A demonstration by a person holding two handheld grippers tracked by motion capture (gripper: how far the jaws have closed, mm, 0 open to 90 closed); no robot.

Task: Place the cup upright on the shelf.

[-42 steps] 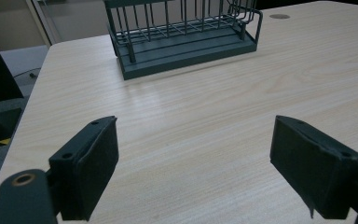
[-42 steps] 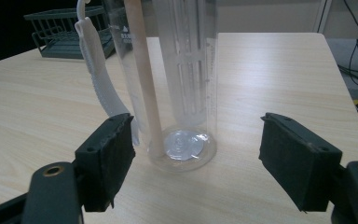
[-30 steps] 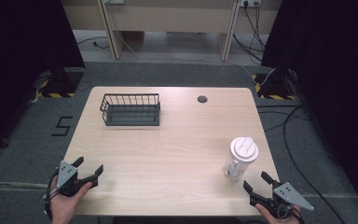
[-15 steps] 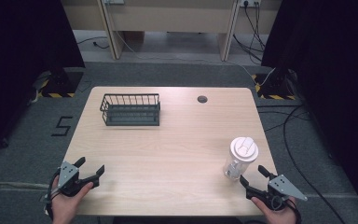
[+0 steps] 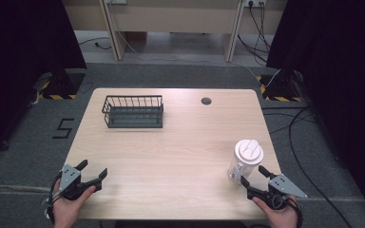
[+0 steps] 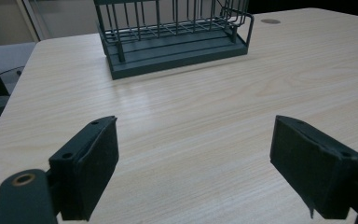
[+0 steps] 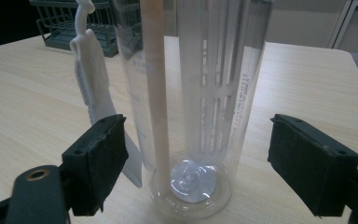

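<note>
The right gripper (image 5: 253, 175) has advanced over the last second from the near right corner of the table (image 5: 180, 156) toward the clear jug (image 5: 244, 164). Its jaws are spread wide and now stand on either side of the jug's base. In the right gripper view the jug (image 7: 191, 93) sits between the two pads without touching either of them. This indicates that the approach is nearly complete and that the likely next step is closing on the jug body.

The left gripper (image 5: 91, 173) has stayed at the near left corner. Its jaws are also spread and hold nothing; in the left gripper view bare tabletop lies between its pads (image 6: 93, 172).

The jug stands upright near the right edge of the table, close to the near side, with a white lid (image 5: 248, 151) on top and a white handle (image 7: 91, 88) on its side.

Item count:
- Grippers: two.
- Jugs: one, with one lid.
- Wire baskets: one. The basket (image 5: 133, 111) stands empty at the far left of the table, well apart from the jug.
- Cable holes: one. The hole (image 5: 206, 100) lies near the far edge.
</note>
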